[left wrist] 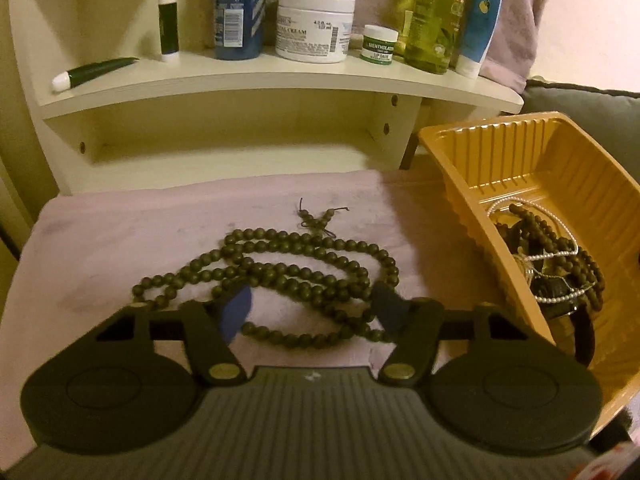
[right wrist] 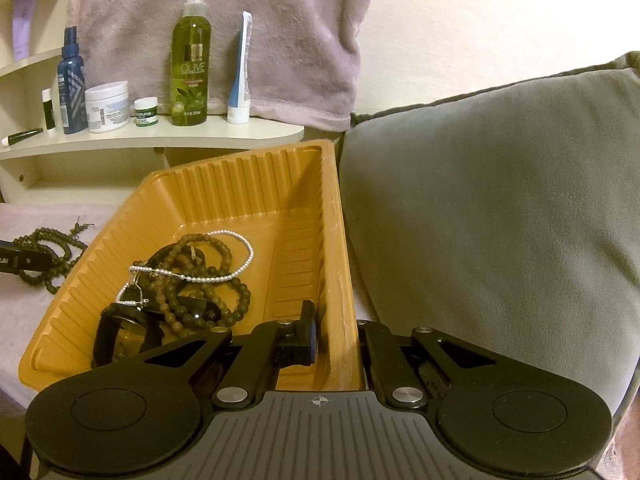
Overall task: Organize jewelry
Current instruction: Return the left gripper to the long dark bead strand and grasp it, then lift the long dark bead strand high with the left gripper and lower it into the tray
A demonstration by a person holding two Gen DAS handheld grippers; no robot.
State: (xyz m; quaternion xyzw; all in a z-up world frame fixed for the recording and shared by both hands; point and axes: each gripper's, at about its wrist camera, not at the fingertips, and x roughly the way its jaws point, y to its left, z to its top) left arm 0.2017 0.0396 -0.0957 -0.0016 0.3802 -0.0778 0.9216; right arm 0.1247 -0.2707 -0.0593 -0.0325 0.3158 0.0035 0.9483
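Left wrist view: left hand-held gripper [left wrist: 314, 306] spread over bead necklace [left wrist: 280, 264] on pink cloth [left wrist: 100, 248]; right hand-held gripper [right wrist: 336, 336] clamps tray [right wrist: 256, 184] wall.

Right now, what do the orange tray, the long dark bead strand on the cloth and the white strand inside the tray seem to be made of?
Orange ribbed tray: thin moulded plastic, slightly glossy, with pressed ribs. Long dark bead strand: matte round beads, probably wood, though the dim light leaves that open. White bead strand: tiny pale shiny beads, pearl-like; real or imitation cannot be told. Pale pink cloth: soft, fuzzy fabric.
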